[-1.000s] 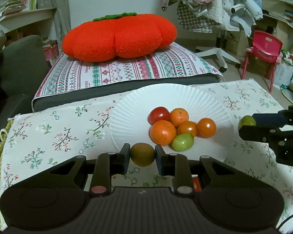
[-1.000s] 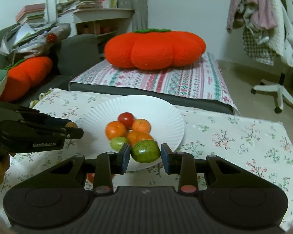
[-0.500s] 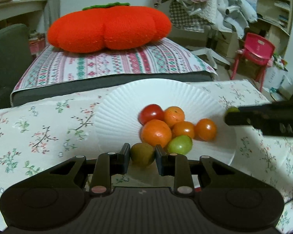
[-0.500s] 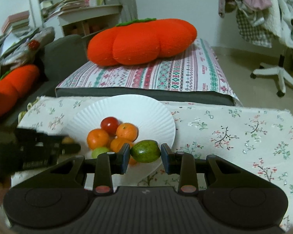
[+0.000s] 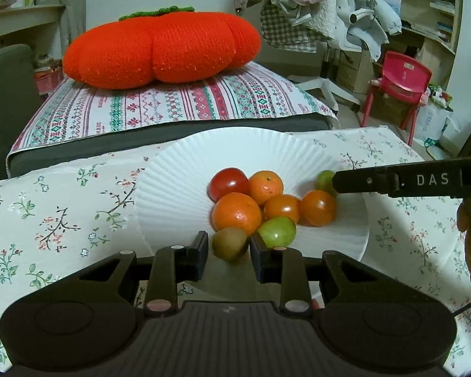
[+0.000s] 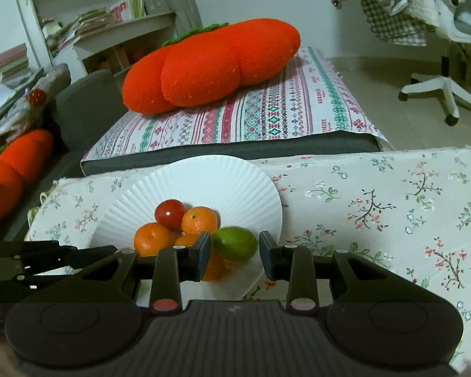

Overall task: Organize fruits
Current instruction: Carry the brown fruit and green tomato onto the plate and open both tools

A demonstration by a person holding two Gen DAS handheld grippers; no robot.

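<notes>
Fruit comes to eight pieces: six heaped on one white plate (image 5: pixel 179 188) and one in each hand-held gripper. The heap holds one glossy red tomato (image 5: pixel 229 183), two dimpled mandarins (image 5: pixel 238 213), two smooth orange tomatoes (image 5: pixel 318 207) and one green tomato (image 5: pixel 278 232). The left hand-held gripper (image 5: pixel 229 251) pinches a dull brown oval kiwi (image 5: pixel 230 244) over the plate's near rim. The right hand-held gripper (image 6: pixel 235 253) pinches a shiny green lime (image 6: pixel 234 243) over the plate's right side, above the heap.

The left view shows the green tomato and the kiwi, which the right view hides. Only the right view shows a second orange cushion (image 6: pixel 12 169) at the left.

The plate is round with a fluted rim and lies on the desk (image 5: pixel 62 204), under a floral cloth. Behind it sits one knitted, lobed pumpkin cushion (image 5: pixel 160 50).
</notes>
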